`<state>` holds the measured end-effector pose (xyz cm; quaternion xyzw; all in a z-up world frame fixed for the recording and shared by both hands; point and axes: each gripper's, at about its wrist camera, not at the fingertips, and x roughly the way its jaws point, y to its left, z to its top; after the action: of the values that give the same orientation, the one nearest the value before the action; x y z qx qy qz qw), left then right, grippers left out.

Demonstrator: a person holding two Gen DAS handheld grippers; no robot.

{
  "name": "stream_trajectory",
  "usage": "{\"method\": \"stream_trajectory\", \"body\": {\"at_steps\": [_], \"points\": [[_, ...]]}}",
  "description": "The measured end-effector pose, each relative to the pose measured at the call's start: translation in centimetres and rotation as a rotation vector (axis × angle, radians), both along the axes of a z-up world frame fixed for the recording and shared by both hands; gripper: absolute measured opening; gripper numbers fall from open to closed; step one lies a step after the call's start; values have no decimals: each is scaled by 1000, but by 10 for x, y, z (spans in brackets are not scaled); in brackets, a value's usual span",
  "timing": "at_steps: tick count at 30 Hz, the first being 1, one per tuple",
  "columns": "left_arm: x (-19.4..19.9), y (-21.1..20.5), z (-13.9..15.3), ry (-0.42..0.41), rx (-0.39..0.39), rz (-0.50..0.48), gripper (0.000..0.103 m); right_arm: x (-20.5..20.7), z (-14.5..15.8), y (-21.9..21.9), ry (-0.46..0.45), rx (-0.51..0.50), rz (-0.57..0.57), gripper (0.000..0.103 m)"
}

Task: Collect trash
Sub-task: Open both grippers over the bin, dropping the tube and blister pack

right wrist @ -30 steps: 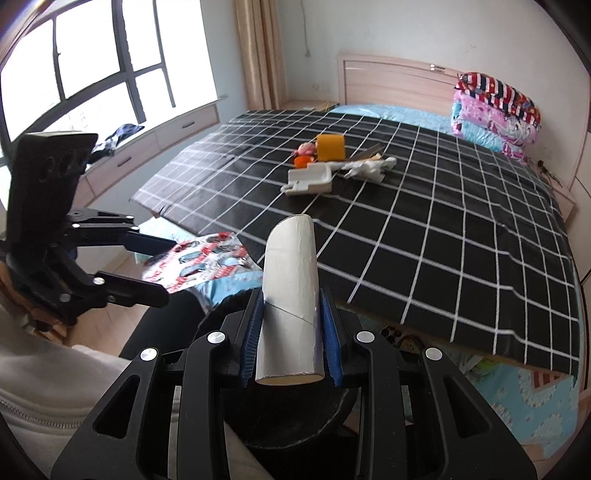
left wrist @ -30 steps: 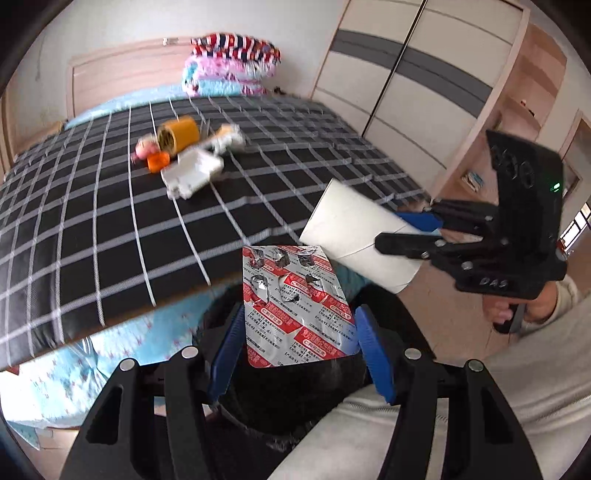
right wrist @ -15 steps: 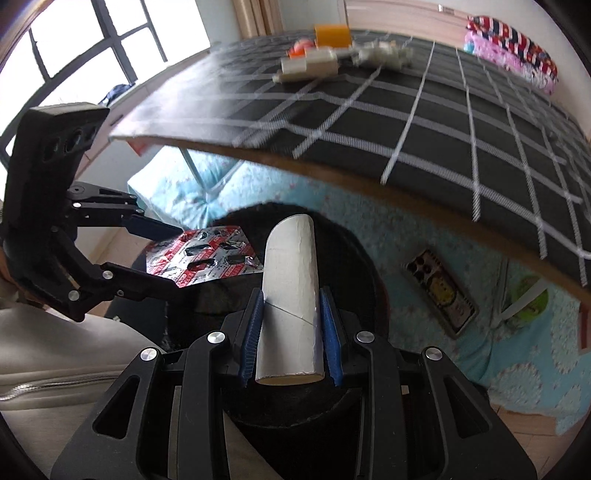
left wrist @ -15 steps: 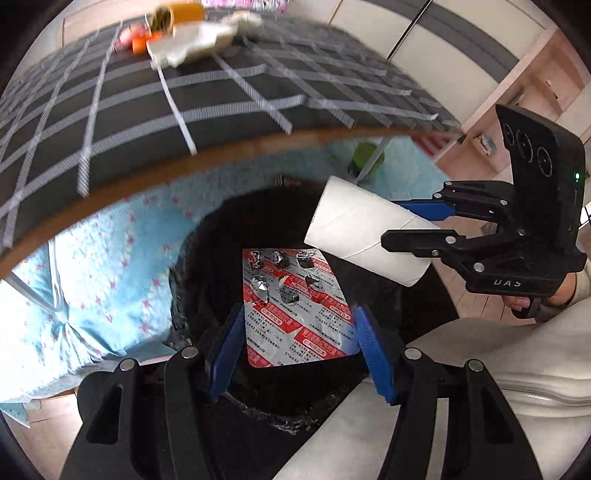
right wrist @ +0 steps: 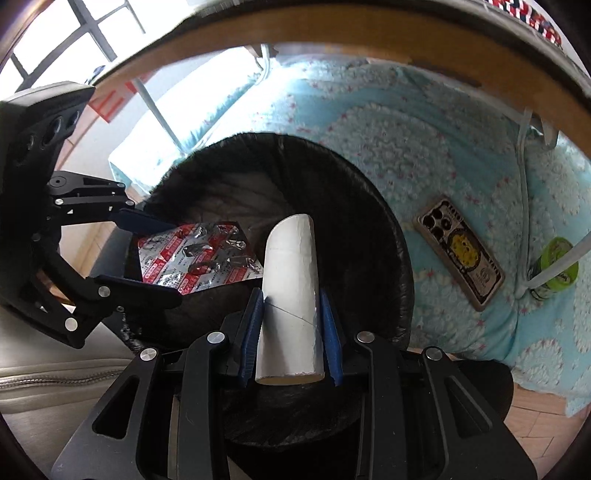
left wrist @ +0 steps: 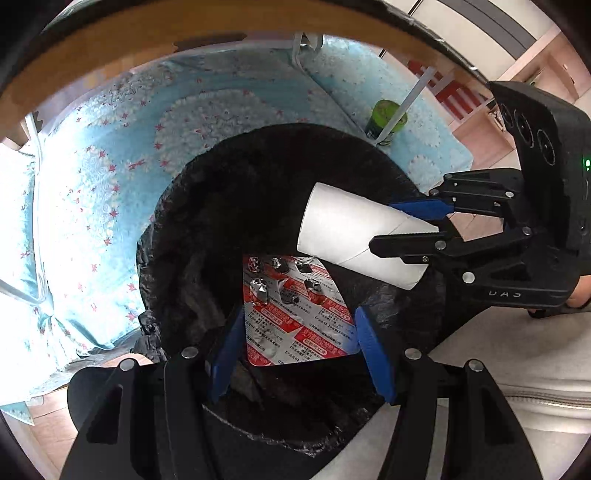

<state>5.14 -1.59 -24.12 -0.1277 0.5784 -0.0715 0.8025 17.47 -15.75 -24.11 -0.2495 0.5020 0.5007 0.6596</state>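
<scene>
My left gripper (left wrist: 297,314) is shut on a silver and red pill blister pack (left wrist: 295,317), which its blue pads pinch by the side edges. My right gripper (right wrist: 290,295) is shut on a white cardboard tube (right wrist: 290,291). Both point steeply down over the mouth of a bin lined with a black bag (left wrist: 207,206). In the left wrist view the right gripper (left wrist: 413,225) comes in from the right, the cardboard tube (left wrist: 354,236) just above the blister pack. In the right wrist view the left gripper (right wrist: 147,254) holds the blister pack (right wrist: 195,258) at the left, over the bin (right wrist: 351,192).
The bin stands on a light blue patterned cloth (left wrist: 92,192) under the wooden bed edge (left wrist: 221,33). A phone case (right wrist: 460,251) and a green cup (right wrist: 554,269) lie on the cloth to the right of the bin. A person's pale sleeve (left wrist: 517,369) is at lower right.
Both grippers have sunk from bed height and tipped downward, over the black bin. The bed top with its trash has left the view. Both grips are unchanged.
</scene>
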Motion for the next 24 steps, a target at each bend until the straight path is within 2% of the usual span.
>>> {"method": "stream_trajectory", "body": {"at_steps": [9, 10, 12, 18, 24], "points": [[2, -4, -6, 23, 2, -8, 60, -2, -8, 6, 21, -25, 7, 33], [2, -4, -5, 23, 1, -9, 60, -3, -8, 6, 19, -25, 6, 34], [2, -5, -4, 23, -3, -7, 63, -3, -8, 6, 12, -26, 3, 49], [0, -5, 9, -12, 0, 4, 66, -2, 0, 4, -5, -3, 2, 49], [-6, -4, 39, -99, 32, 10, 66, 0, 18, 1, -29, 35, 1, 49]]}}
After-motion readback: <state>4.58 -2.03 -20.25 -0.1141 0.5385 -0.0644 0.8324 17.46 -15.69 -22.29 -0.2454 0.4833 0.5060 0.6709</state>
